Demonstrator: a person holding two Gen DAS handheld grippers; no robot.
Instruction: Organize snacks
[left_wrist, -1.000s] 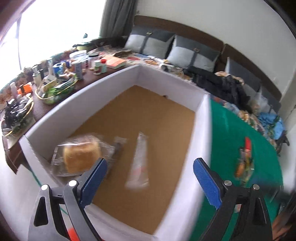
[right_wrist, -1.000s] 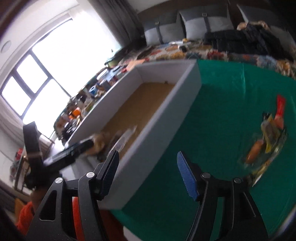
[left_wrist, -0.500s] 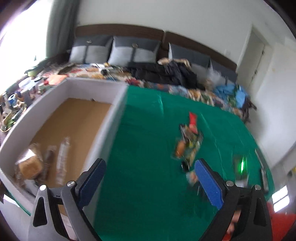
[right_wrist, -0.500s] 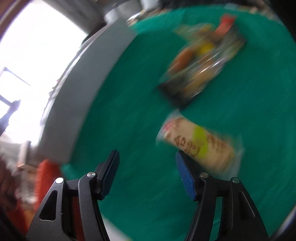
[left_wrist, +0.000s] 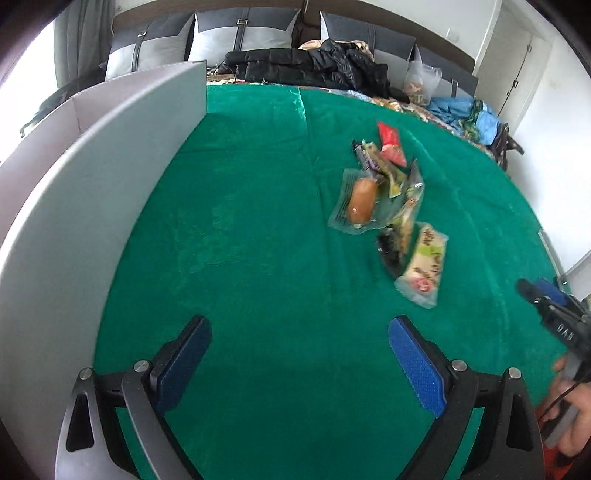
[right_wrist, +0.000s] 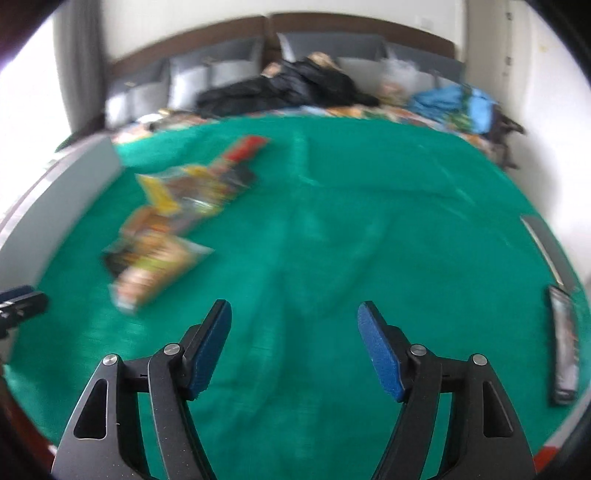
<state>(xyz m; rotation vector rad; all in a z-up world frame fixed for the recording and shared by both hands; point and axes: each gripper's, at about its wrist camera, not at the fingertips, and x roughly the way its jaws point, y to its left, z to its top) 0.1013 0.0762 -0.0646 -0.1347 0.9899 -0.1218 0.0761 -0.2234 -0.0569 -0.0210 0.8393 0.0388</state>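
Two grippers, left (left_wrist: 299, 363) and right (right_wrist: 294, 349), both spread wide and empty, the right's jaws just opening, above the wrinkled green cloth (left_wrist: 240, 240). Snack pile (left_wrist: 391, 214) ahead: glossy crinkled wrappers, overlapped; risk of pinching two or slipping. White flat-walled box (left_wrist: 74, 192) beyond.

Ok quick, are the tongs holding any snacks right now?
Left tongs: open, holding nothing.
Right tongs: open, just been opening wider, holding nothing.
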